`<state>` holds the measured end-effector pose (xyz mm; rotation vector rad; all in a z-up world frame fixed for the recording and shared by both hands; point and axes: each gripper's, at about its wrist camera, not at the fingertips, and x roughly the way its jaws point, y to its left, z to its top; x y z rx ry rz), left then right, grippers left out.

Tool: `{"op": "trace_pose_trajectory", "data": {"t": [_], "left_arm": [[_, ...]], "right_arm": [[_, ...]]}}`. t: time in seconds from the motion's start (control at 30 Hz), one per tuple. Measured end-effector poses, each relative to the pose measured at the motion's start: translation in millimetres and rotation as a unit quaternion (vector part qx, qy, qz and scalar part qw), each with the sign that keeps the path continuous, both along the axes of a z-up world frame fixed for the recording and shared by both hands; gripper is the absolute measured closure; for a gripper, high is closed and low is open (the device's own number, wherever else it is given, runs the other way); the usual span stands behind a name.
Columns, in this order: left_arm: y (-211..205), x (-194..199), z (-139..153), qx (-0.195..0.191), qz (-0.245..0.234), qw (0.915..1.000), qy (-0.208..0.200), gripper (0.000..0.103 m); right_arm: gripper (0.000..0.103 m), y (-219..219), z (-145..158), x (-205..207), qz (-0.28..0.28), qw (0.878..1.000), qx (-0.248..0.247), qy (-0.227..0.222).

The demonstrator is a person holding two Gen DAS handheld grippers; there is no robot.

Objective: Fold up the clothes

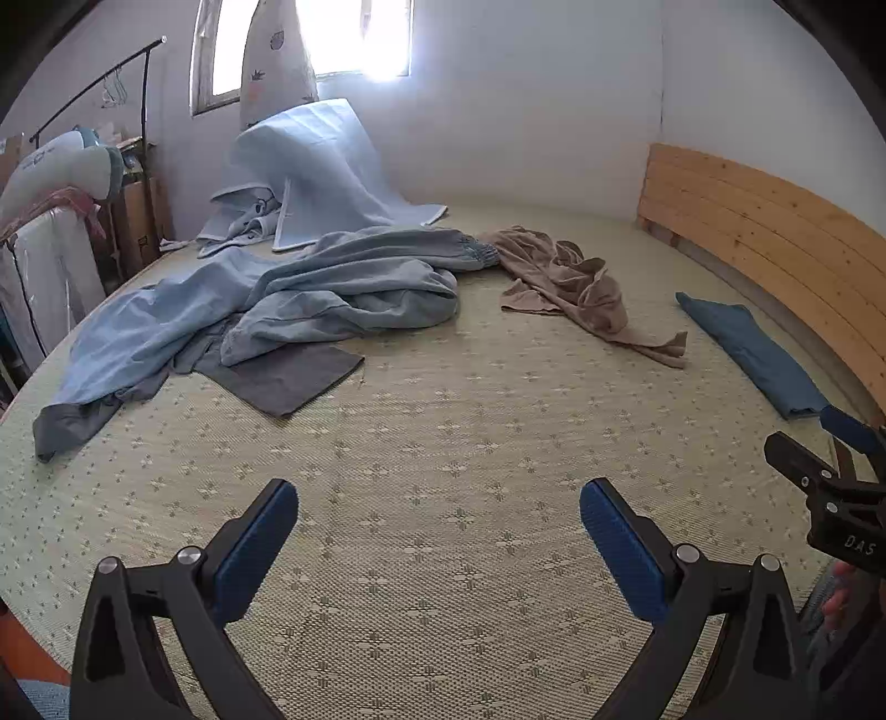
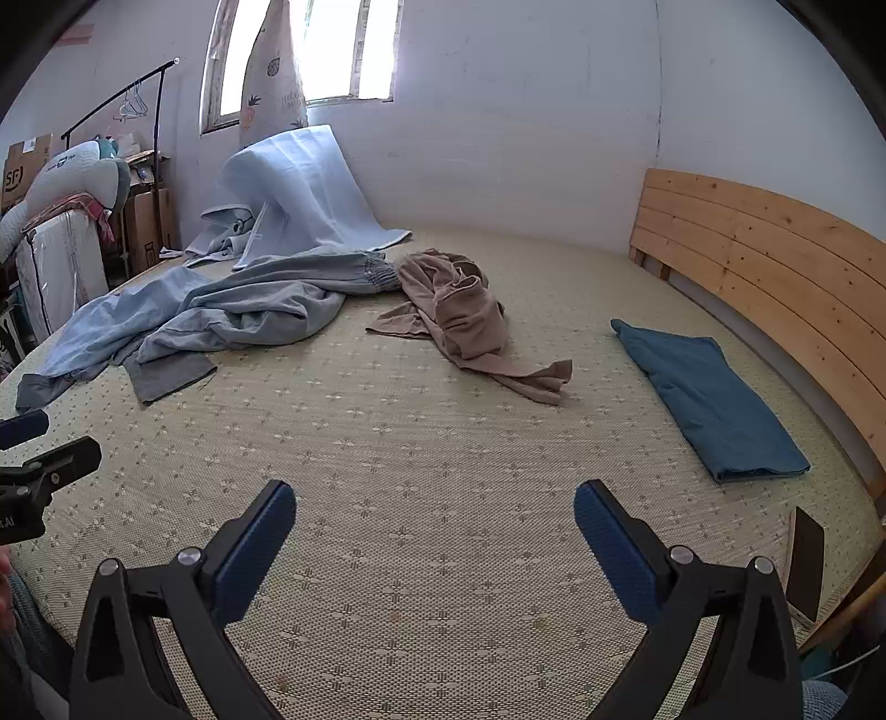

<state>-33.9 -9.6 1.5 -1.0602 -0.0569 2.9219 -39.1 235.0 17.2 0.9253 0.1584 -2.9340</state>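
Clothes scattered over bed, on woven mat [image 1: 443, 443] with small flower print. Blue garment [image 1: 310, 288]: large, pale denim-blue, crumpled, elastic cuff toward centre, grey hem trailing toward mat's left edge. Grey cloth [image 1: 293, 376]: flat, partly tucked under blue garment's near side. Tan garment [image 1: 576, 282]: bunched, one strip trailing toward headboard side; touching or nearly touching blue garment's cuff, cannot tell which. Teal cloth [image 2: 714, 399]: already folded into neat oblong, lying parallel to wooden headboard [image 2: 775, 249], just beside it, well apart from other items.

Left hand-held gripper [image 1: 437, 531]: jaws spread wide, nothing between pads, hovering over bare mat at near side. Blue garment ahead and left; tan garment ahead and slightly right; both well apart from fingertips. Right hand-held gripper [image 2: 434, 526]: likewise released, empty, over bare mat. Tan garment ahead near centre; teal cloth ahead right. Each unit visible at edge of other's view, side by side.

Open room: broad bare stretch of mat between both units and all clothes. Far end against white wall, crowded by pale blue sheet [image 1: 315, 171] draped upright below window [image 1: 310, 44]. Left edge bordered by clothes rack [image 1: 111, 83] and boxes. Right side closed by headboard.
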Motion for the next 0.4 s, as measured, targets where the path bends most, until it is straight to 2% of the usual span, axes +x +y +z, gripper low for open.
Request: {"op": "trace_pose_trajectory", "data": {"t": [0.4], "left_arm": [[0.1, -1.6, -0.2, 0.002, 0.001, 1.0000, -0.001, 0.000]], "right_arm": [[0.000, 0.0, 0.0, 0.8, 0.000, 1.000, -0.002, 0.000]]}}
